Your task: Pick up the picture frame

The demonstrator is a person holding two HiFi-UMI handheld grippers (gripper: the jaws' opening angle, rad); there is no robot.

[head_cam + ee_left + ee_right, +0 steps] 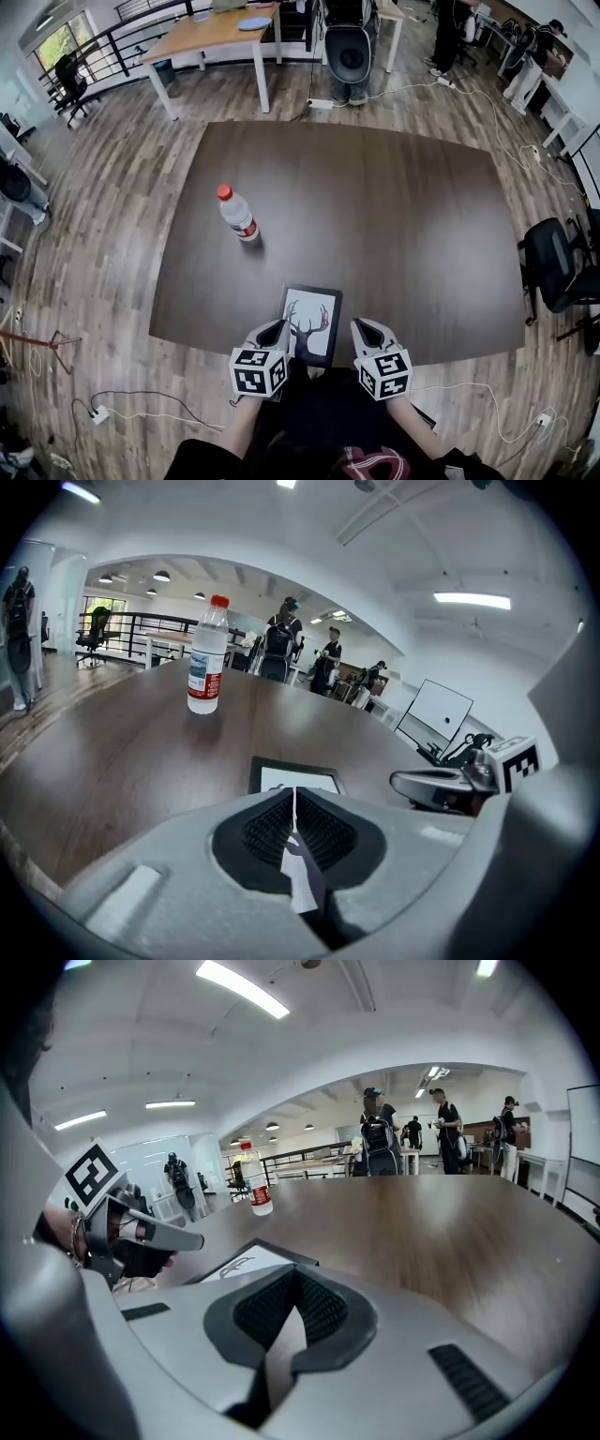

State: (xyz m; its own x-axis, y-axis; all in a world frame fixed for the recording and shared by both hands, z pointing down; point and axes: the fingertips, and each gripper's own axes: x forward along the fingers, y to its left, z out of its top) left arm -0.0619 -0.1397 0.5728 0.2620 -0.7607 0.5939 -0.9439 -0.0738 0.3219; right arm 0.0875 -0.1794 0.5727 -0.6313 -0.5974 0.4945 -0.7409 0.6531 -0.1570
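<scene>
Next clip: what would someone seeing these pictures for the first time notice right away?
A black picture frame with a deer drawing lies flat at the near edge of the dark table. It is flanked by the left hand-held gripper and the right hand-held gripper, both shut and empty. Farther back on the left stands a red-capped water bottle.

Head view steeply down; gripper views low along the same table (394, 216).
</scene>
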